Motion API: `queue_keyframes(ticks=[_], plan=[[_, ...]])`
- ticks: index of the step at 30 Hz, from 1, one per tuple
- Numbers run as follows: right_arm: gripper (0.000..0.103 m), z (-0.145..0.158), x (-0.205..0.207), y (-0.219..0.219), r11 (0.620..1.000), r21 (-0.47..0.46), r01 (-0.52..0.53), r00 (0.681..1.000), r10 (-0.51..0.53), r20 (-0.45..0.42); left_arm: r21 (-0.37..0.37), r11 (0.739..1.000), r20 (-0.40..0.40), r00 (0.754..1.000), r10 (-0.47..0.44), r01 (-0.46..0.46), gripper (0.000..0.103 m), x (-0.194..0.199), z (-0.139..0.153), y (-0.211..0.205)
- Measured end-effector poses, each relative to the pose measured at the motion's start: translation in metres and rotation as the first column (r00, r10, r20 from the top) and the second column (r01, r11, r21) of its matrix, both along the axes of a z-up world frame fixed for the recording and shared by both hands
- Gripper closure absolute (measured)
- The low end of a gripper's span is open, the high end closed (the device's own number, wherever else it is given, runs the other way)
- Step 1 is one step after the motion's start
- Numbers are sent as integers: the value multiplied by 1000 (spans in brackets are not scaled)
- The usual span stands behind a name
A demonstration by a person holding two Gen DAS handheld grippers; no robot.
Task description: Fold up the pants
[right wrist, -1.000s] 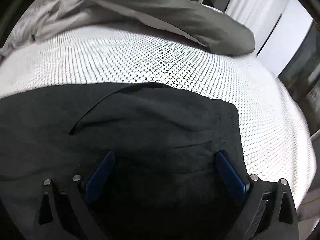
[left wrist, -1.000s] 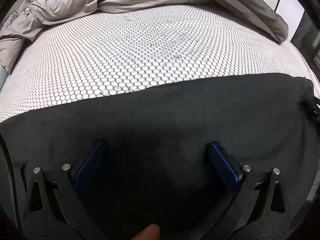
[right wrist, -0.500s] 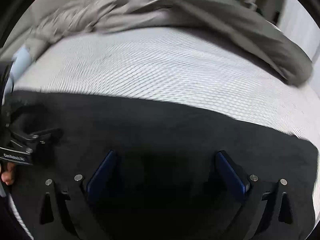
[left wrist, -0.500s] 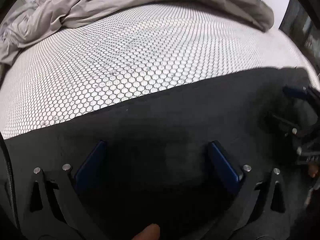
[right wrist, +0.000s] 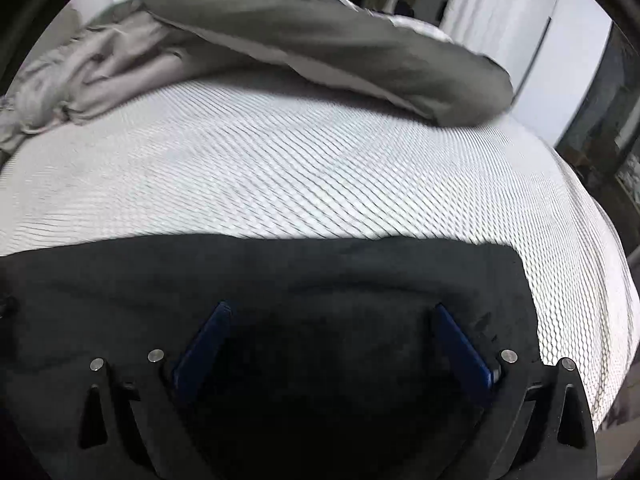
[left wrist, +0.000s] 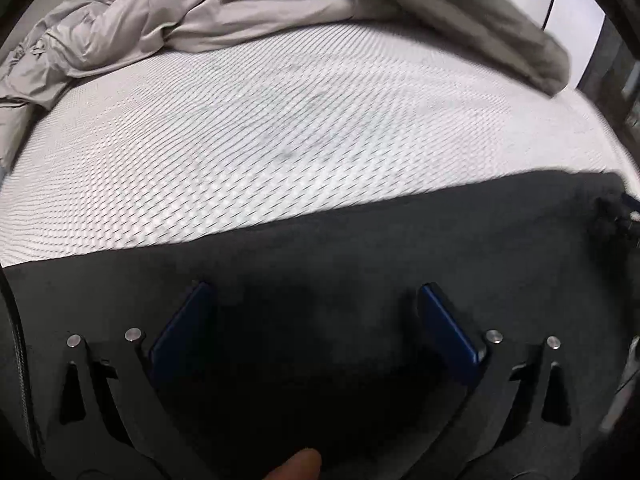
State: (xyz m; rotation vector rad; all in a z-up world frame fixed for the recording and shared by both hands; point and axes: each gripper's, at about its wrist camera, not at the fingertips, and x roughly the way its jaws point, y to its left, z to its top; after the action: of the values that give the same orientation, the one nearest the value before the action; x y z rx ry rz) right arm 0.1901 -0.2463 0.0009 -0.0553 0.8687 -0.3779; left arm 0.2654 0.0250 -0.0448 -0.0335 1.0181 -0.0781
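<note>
The black pants [left wrist: 360, 248] lie flat across the near part of a white honeycomb-patterned mattress [left wrist: 280, 140]. My left gripper [left wrist: 316, 304] hovers low over the dark cloth, open, its blue pads wide apart with nothing between them. In the right wrist view the same pants [right wrist: 320, 268] end in a squared corner at the right [right wrist: 516, 256]. My right gripper [right wrist: 332, 320] is open over the cloth too. A fingertip [left wrist: 298, 465] shows at the bottom edge of the left wrist view. At the far right edge of that view a dark shape, perhaps the other gripper, is too blurred to tell.
A crumpled grey-beige duvet [left wrist: 180, 12] lies along the back of the mattress. A long grey pillow [right wrist: 320, 36] rests on it at the back right. The mattress drops off at the right [right wrist: 600, 280]. White cupboard doors [right wrist: 520, 32] stand beyond.
Both grippers have swung apart: the right view turned back to the pants' right corner, and the right gripper slid to the edge of the left view. Both stayed open.
</note>
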Motion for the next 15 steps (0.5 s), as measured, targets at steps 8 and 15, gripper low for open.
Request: queue_keyframes(ticks=[8,15], plan=[[1,-41,38,64,977,21,-214,962,214,-172,43,999,-40,999,-10,12,0,25,-19,-41],[0,-25,11,-5,990,-133,-56,990,38,-135,74,995,-19,997,69,-67,1,9,-11,8]])
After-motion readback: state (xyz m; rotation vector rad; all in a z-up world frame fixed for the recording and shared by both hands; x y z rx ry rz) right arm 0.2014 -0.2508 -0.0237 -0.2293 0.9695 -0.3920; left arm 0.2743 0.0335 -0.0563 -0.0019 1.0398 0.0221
